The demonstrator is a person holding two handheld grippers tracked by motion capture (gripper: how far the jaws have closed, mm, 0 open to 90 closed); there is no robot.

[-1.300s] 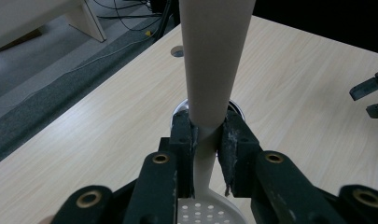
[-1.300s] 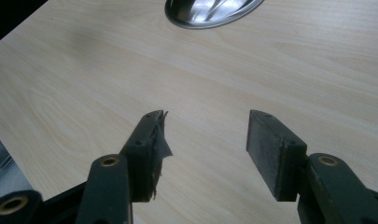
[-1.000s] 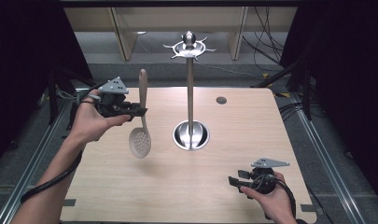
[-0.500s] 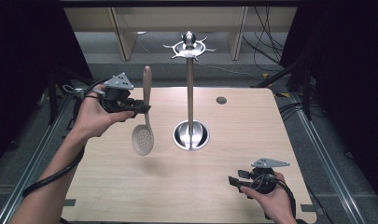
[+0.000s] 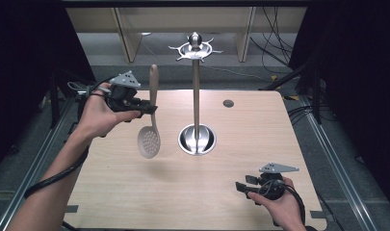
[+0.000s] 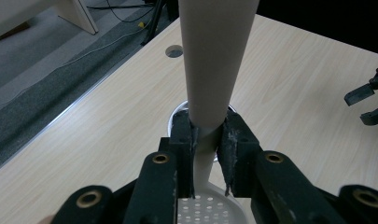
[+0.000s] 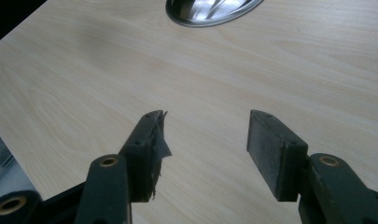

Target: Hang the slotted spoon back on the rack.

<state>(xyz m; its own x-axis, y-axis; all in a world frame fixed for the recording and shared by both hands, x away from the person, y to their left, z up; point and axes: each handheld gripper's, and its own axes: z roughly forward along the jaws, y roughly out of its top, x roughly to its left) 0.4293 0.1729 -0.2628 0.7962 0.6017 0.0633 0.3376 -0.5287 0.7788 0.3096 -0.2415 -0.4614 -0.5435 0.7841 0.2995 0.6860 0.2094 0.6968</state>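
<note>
The left gripper (image 5: 147, 107) pinches one slotted spoon (image 5: 150, 126) by its handle, held upright above the table (image 5: 260, 130), left of one utensil stand (image 5: 196, 96). The left gripper view reveals the spoon's perforations. The right gripper (image 5: 241, 186) rests spread, near right.

This looks like a lab or recording room. A bare wooden table (image 5: 260, 144) with a cable hole (image 5: 228, 103) stands on grey carpet (image 5: 279, 53) between dark curtains (image 5: 356, 72). Metal rails (image 5: 337, 159) run along its sides, loose cables (image 5: 274, 43) lie on the floor, and plain pale furniture legs (image 5: 125, 33) stand behind.
</note>
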